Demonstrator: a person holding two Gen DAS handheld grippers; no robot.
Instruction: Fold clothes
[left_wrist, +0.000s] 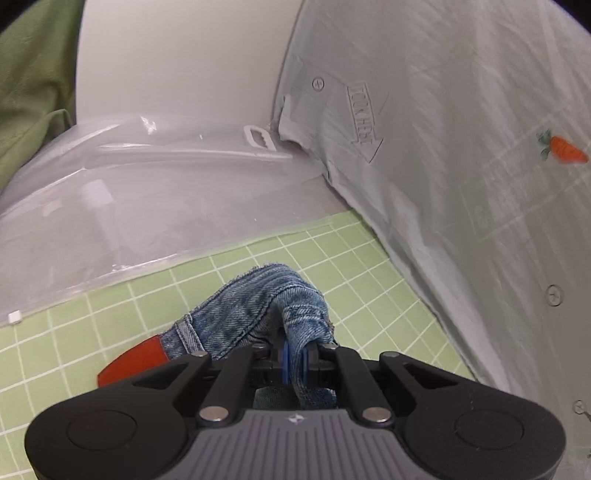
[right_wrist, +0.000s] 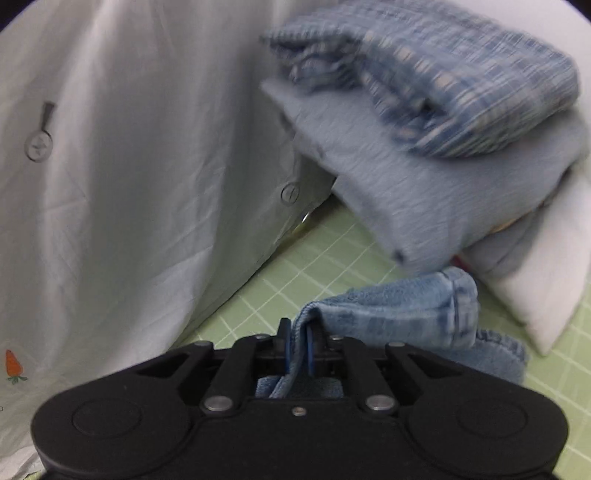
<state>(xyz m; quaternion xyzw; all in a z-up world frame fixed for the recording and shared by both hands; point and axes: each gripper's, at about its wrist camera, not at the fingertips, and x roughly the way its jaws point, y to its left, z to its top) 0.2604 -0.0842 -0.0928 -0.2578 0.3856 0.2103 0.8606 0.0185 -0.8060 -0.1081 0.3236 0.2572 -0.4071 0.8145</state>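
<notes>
A light blue denim garment (left_wrist: 255, 314) with a red patch (left_wrist: 133, 362) hangs over the green grid mat (left_wrist: 332, 258). My left gripper (left_wrist: 294, 360) is shut on a fold of it. My right gripper (right_wrist: 298, 345) is shut on another edge of the same denim (right_wrist: 399, 310), which bunches to the right of the fingers. A pale grey shirt with buttons and a small carrot print (left_wrist: 461, 184) lies spread beside both grippers; it also shows in the right wrist view (right_wrist: 129, 184).
A clear plastic zip bag (left_wrist: 129, 192) lies on the mat's far side, with green cloth (left_wrist: 29, 92) at far left. A stack of folded blue garments (right_wrist: 443, 129) sits on a white cushion (right_wrist: 546, 295) at right.
</notes>
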